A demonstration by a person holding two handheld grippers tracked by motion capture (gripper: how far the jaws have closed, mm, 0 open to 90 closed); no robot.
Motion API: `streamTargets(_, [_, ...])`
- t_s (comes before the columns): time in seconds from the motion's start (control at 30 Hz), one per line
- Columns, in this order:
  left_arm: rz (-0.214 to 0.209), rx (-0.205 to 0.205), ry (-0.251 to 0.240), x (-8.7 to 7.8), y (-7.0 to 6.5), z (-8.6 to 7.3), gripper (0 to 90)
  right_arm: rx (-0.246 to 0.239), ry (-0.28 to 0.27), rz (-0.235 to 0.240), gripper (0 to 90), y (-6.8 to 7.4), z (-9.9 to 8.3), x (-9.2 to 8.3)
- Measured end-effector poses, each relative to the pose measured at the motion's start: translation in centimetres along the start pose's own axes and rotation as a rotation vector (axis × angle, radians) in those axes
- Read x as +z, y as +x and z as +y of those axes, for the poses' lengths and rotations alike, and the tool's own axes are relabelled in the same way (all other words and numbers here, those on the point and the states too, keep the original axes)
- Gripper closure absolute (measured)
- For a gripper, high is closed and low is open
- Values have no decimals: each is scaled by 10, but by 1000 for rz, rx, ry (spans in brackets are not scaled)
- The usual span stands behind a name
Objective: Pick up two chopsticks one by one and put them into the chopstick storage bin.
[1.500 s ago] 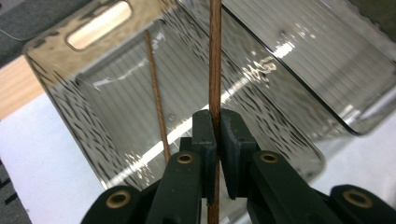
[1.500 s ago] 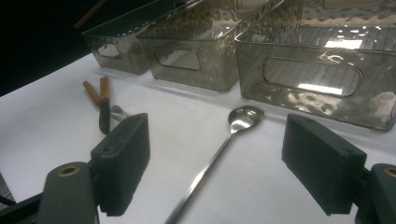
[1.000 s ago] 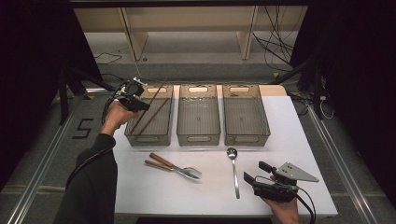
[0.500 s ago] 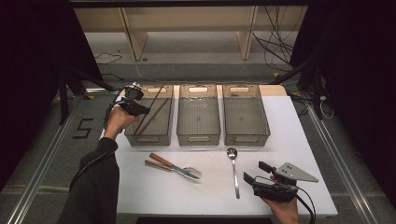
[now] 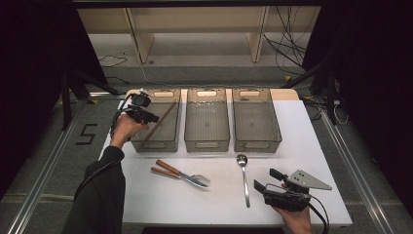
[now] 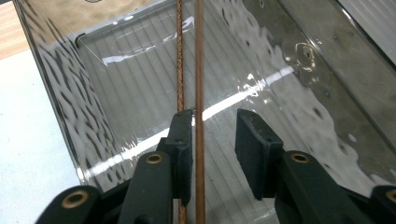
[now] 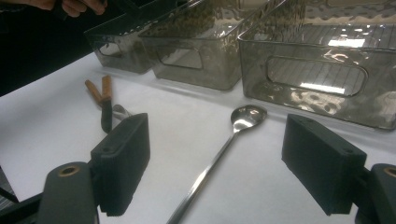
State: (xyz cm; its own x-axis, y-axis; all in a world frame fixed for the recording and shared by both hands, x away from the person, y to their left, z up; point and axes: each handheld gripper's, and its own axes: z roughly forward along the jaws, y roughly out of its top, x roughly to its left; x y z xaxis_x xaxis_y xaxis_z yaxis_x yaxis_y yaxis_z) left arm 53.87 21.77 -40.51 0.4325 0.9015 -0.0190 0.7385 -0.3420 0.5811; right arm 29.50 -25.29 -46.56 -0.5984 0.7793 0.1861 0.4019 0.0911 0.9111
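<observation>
My left gripper [image 5: 154, 118] hangs over the left rim of the left clear bin [image 5: 156, 145]. A pair of brown chopsticks [image 5: 161, 120] leans slantwise inside that bin. In the left gripper view the jaws stand apart, and one chopstick [image 6: 199, 56] runs through the gap close to the left pad [image 6: 183, 140], the other behind that pad. My right gripper [image 5: 267, 180] rests open near the table's front right. A metal spoon [image 5: 243, 178] lies just left of it. In the right gripper view the spoon [image 7: 243, 116] lies on the table between the wide-open jaws of my right gripper [image 7: 217, 163].
Middle bin [image 5: 207, 144] and right bin [image 5: 256, 144] stand beside the left one in a row across the white table [image 5: 311, 146]. Two wooden-handled pieces of cutlery [image 5: 179, 173] lie at the front centre-left; they also appear as the cutlery [image 7: 105, 100] in the right gripper view.
My left hand and gripper have drawn back slightly toward the near side of the left bin. The chopsticks stay leaning in the bin. The right gripper has not moved.
</observation>
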Motion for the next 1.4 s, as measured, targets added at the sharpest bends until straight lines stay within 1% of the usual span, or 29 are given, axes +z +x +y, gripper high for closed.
streamTargets(0.03, [-3,-6,1,0,-1,0,606,0,0,0,242,0,0,0])
streamTargets(0.07, [-7,-6,15,0,-1,0,544,0,0,0,242,0,0,0])
streamTargets(0.1, [-11,-5,20,0,-2,0,505,0,0,1,242,0,0,0])
streamTargets(0.13, [-16,0,25,0,-3,-1,486,0,0,1,242,0,0,0])
streamTargets(0.2, [-24,-10,27,-2,-5,-2,430,0,0,0,242,0,0,0])
streamTargets(0.27, [-34,0,26,-6,-8,-2,386,0,0,0,242,0,0,0])
streamTargets(0.4, [-64,3,0,-16,-20,-6,316,1,7,-3,242,0,0,0])
streamTargets(0.47, [-101,2,-25,-22,-26,-10,282,3,15,-7,244,1,0,1])
streamTargets(0.5, [-112,-3,-41,-25,-29,-13,271,4,21,-8,245,1,0,1])
streamTargets(0.63, [-128,4,-85,-37,-42,-26,241,11,43,-20,249,2,0,3])
streamTargets(0.73, [-140,7,-120,-46,-52,-37,226,6,63,-30,254,3,0,4])
streamTargets(0.8, [-148,5,-153,-52,-56,-45,222,3,80,-32,258,5,0,6])
streamTargets(0.9, [-161,10,-186,-59,-64,-58,211,2,108,-35,261,7,0,9])
streamTargets(1.07, [-181,24,-205,-62,-74,-75,199,-13,162,-30,263,11,3,14])
streamTargets(1.17, [-183,32,-213,-63,-77,-85,189,-16,194,-29,263,12,6,18])
streamTargets(1.23, [-195,21,-236,-64,-79,-93,187,-20,212,-31,265,13,8,20])
streamTargets(1.27, [-202,25,-238,-65,-80,-96,187,-18,221,-30,265,13,10,22])
streamTargets(1.3, [-196,29,-241,-65,-82,-99,183,-22,235,-32,265,13,11,23])
streamTargets(1.33, [-194,30,-252,-65,-83,-103,178,-25,247,-33,267,13,13,25])
streamTargets(1.4, [-204,31,-267,-65,-85,-110,173,-21,274,-42,271,12,17,27])
